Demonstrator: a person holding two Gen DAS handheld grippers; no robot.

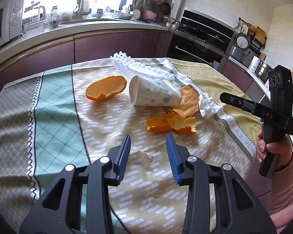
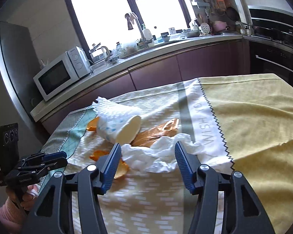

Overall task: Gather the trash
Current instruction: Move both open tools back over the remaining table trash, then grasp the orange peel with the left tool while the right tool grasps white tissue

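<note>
Left gripper (image 1: pixel 148 144): hovering over the tablecloth (image 1: pixel 54 97), fingers spread apart w/ nothing btwn them; blue pads (image 1: pixel 125 152) facing each other, bare cloth showing in the gap.
Right gripper (image 2: pixel 146 152): also hanging spread wide, not gripping anything; crumpled white tissue (image 2: pixel 156 156) lying on the cloth btwn & just beyond its tips, pads not pressing on it.
Right hand (image 1: pixel 267 148): wrapping round the black handle at the right edge of the left wrist view, pink sleeve (image 1: pixel 287 185) showing below it.
Left hand (image 2: pixel 27 197): gripping its handle at lower left of the right wrist view.
Paper cup (image 1: pixel 154 94): lying on its side mid-table, white w/ blue dot-and-line print, mouth pointing toward the left gripper's side.
Foam net (image 1: pixel 138 68): white mesh sleeve lying behind the cup, touching its far end.
Orange peel, big piece (image 1: pixel 106 90): sitting hollow-side up just beside the cup's mouth, apart from it.
Orange peel, small pieces (image 1: pixel 171 124): lying in a cluster nearest the left gripper's tips, in front of the cup.
Wrapper (image 1: pixel 187 101): golden-brown crinkly film lying by the cup's base, btwn cup & tissue, partly under the tissue.
Tablecloth: patterned beige/teal in the middle, yellow cloth (image 2: pixel 254 117) covering the right part.
Bkgd: microwave (image 2: pixel 60 74), kettle & sink tap along the counter under the window; oven (image 1: pixel 201 39) standing to the right.
</note>
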